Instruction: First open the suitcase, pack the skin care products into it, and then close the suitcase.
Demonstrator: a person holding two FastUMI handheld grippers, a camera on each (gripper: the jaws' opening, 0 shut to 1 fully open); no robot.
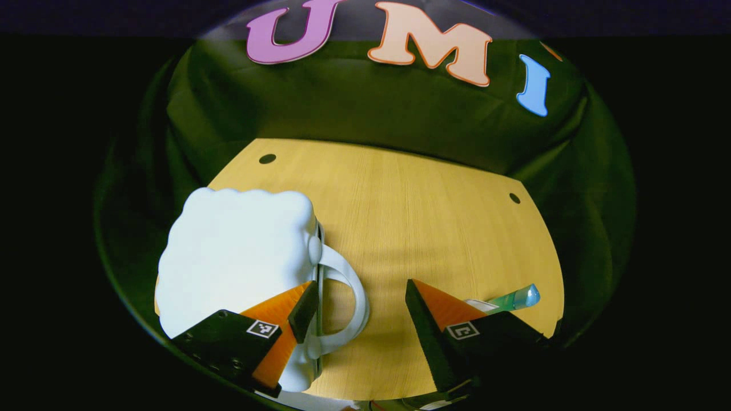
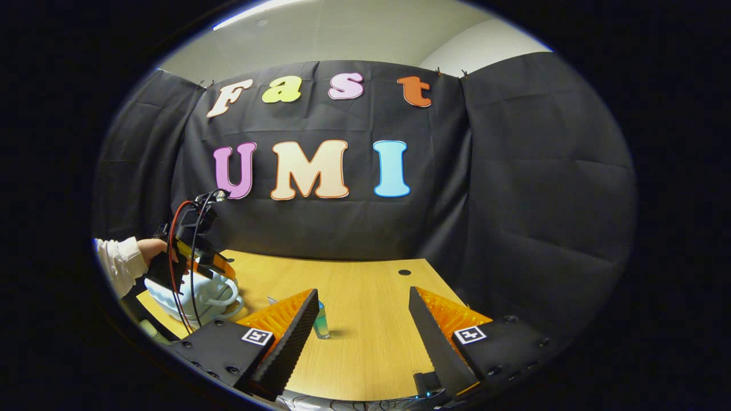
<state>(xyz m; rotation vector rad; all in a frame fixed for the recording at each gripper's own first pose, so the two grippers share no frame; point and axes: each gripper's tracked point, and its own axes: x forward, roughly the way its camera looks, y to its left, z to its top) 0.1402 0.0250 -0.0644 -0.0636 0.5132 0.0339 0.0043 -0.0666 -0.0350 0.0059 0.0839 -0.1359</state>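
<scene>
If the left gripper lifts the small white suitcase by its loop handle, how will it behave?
The suitcase looks like a rigid, lumpy shell, so it probably keeps its shape. Hung from the side handle, it would likely swing. Its glossy surface may be slippery. The left gripper is open by the handle.

This is a small booth set up for filming, not a real home. A black cloth (image 2: 514, 188) hangs like a curtain straight ahead of the right gripper and wraps round to its right side. Above the cloth you can see a plain pale wall (image 2: 342, 34) of a bigger room. Right under the gripper is a bare wooden table (image 2: 365, 337) with small round holes (image 2: 404, 272) in its top, like an office desk.
</scene>
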